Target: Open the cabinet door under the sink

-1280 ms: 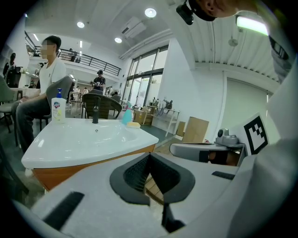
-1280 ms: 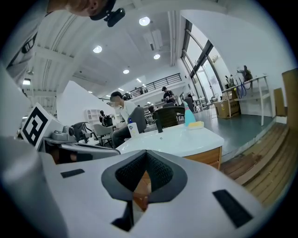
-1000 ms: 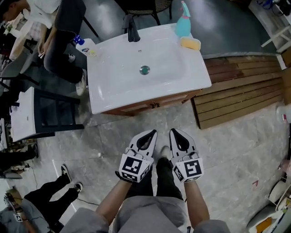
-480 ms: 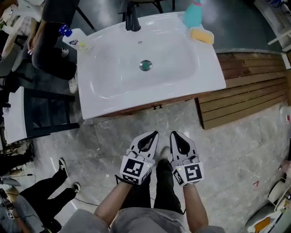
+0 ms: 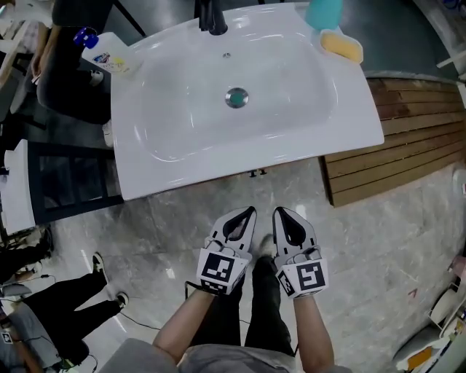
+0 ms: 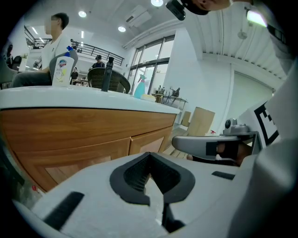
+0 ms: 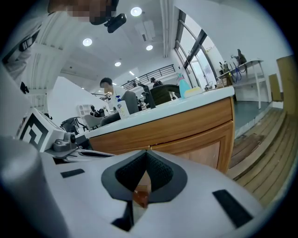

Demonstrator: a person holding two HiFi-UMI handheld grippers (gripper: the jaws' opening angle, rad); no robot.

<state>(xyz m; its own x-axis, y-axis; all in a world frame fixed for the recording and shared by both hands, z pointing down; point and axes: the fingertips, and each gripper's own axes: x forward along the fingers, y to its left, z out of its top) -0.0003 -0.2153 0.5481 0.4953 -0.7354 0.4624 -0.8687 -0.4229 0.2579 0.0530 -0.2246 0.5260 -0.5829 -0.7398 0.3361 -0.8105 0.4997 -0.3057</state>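
Grey stone floor (image 5: 167,226) with pale streaks lies open round the two tongs, with free room at 9 o'clock and at 3 o'clock. At 12 o'clock from them sits the white sink (image 5: 175,156). It is smooth and shiny, with round corners, and its front edge hangs out over the wood below. Its bowl holds only a small round drain (image 5: 237,97).

On its rim, from left to right, are a white bottle (image 5: 109,58) with a blue cap at 10 o'clock, a black tap (image 5: 211,18) at 12 o'clock, then a blue-green spray bottle (image 5: 324,13) and a yellow sponge (image 5: 342,46) at 2 o'clock. Brown wooden planks (image 5: 408,138) lie flat at 2 o'clock from the tongs.

The left gripper (image 5: 250,211) has its jaws together on nothing. The right gripper (image 5: 279,212), just beside it, has its jaws together too and holds nothing. Both point at the cabinet door (image 7: 200,151), which is flat brown wood under the sink rim, shut and apart from the tongs.
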